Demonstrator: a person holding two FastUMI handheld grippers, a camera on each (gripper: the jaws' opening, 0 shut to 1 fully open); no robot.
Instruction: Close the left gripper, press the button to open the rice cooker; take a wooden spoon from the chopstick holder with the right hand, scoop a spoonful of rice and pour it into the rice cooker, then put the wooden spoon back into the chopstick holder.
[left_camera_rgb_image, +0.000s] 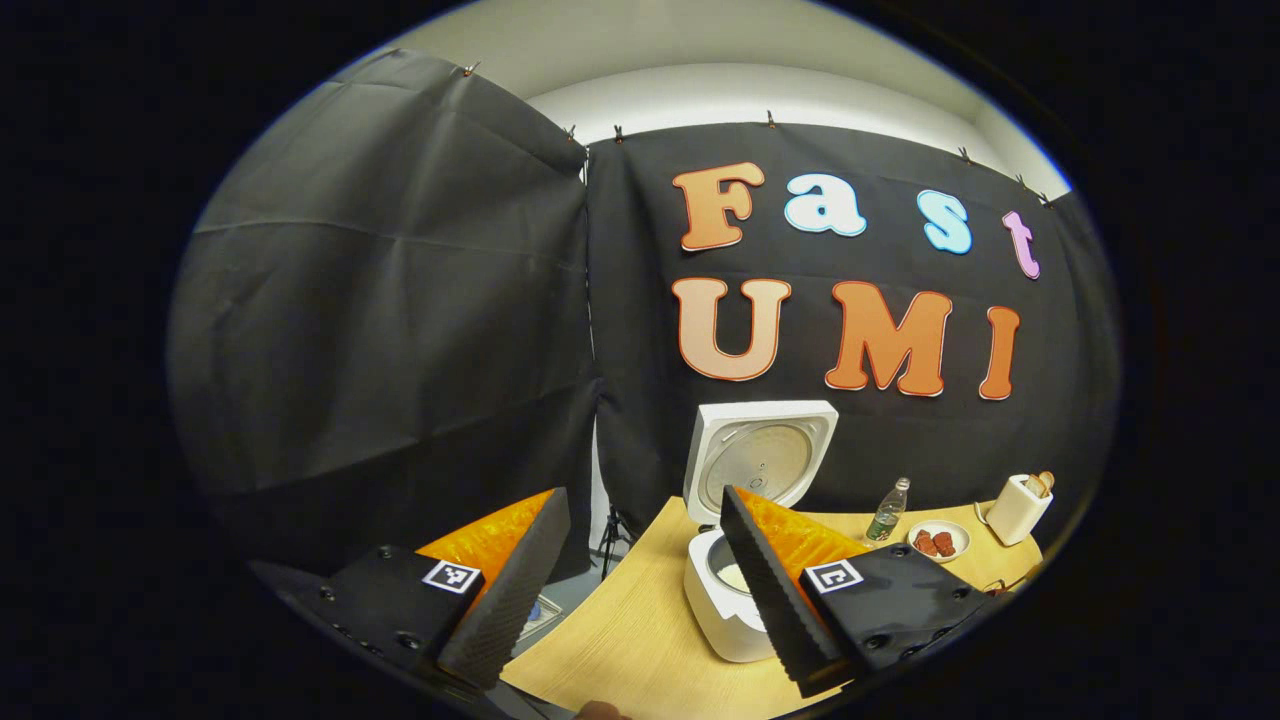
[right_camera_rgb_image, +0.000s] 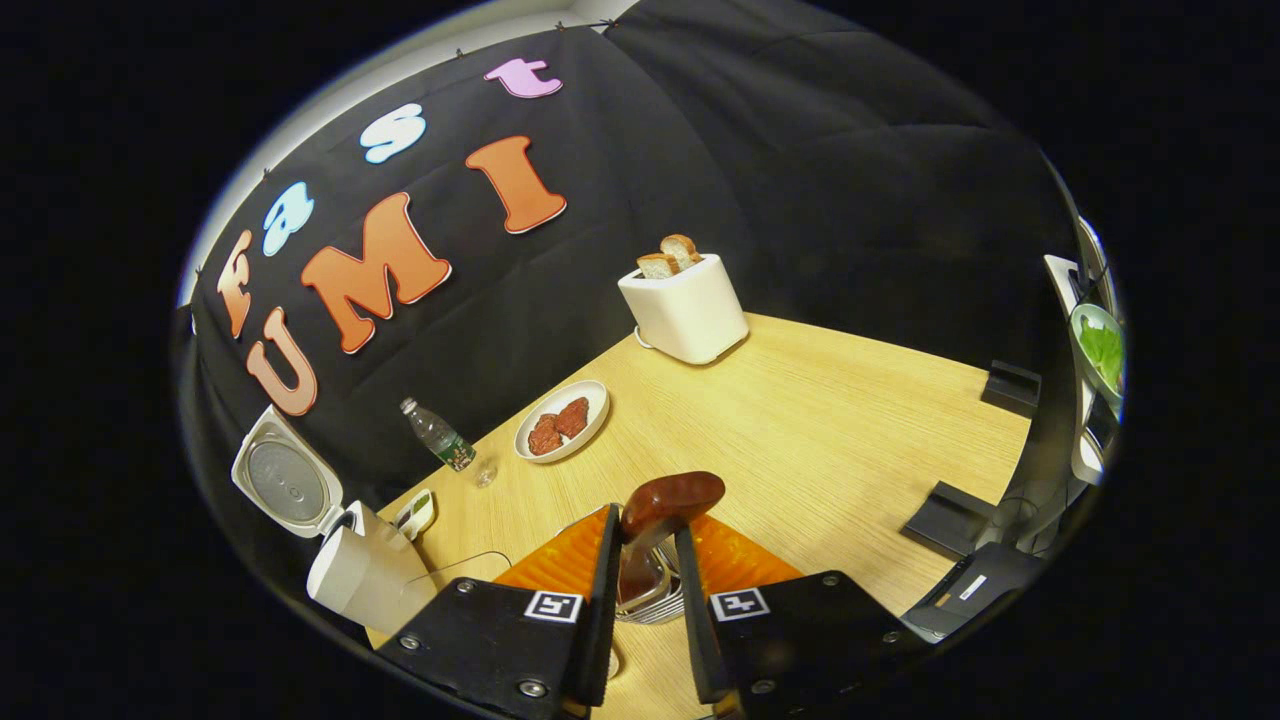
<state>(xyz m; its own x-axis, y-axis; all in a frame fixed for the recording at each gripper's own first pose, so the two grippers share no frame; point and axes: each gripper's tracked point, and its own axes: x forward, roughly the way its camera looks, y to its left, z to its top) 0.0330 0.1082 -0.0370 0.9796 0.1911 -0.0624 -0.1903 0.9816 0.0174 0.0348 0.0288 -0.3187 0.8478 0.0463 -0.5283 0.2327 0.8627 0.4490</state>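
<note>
No legible writing on bottle (right_camera_rgb_image: 440, 438)

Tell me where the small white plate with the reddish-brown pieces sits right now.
In the right gripper view the small white plate lies on the wooden table, between the clear plastic bottle to its left and the white toaster farther back to its right.

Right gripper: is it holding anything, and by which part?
The right gripper is closed on the wooden spoon, both fingers pressing its handle just below the dark rounded end, over the chopstick holder. The left gripper is open and holds nothing.
</note>
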